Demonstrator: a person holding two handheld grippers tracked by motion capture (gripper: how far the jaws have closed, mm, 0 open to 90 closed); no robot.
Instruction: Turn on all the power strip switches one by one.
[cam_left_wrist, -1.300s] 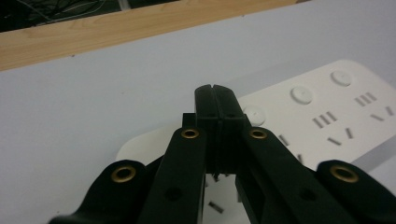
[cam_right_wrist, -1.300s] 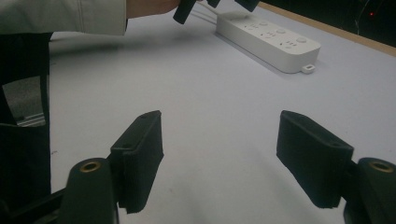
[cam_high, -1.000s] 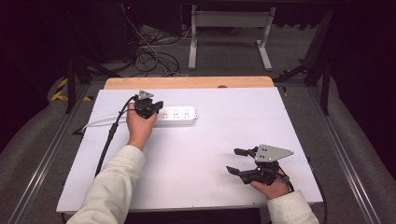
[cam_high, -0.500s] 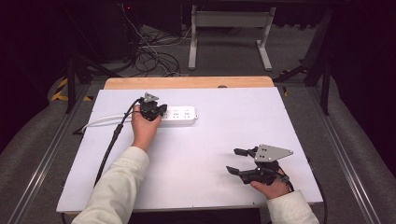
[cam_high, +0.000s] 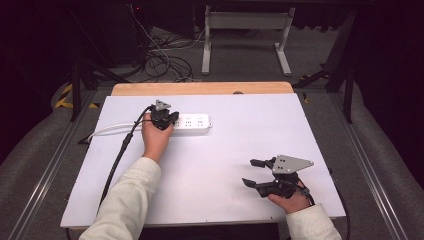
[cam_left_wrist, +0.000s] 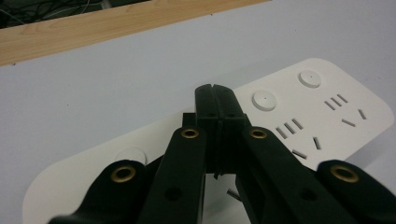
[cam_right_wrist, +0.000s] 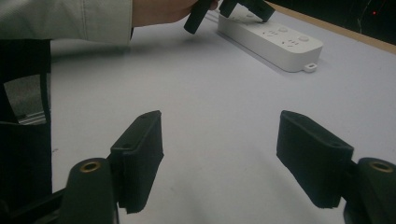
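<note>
**A:** High view status?

**Me:** High view: power strip (cam_high: 191, 123) sits at about 11 o'clock on the white table (cam_high: 240, 130), near the far wooden edge. Long axis runs 9-to-3 across the table. Its white cord leaves the 9 o'clock end; the rounded end with the small mounting tab points to 3.

**A:** Surface?

**Me:** Smooth matte white plastic, flat slab, rounded corners. In the left gripper view I see round buttons and slotted socket openings on top. Table sheet is plain matte white, with a pale wood strip beyond it.

**A:** Your left claw?

**Me:** My left gripper (cam_left_wrist: 217, 100) is clenched, black pads pressed flat together, nothing between them. Its tip is over the strip's top face, toward the cord end. Can't tell whether it touches.

**A:** Right?

**Me:** My right gripper (cam_right_wrist: 233, 140) is released, jaws spread wide over bare table, at about 5 o'clock, well apart from the strip. Pads are blocky black rubber on black arms with brass rivets; a grey three-cornered plate is on top.
</note>
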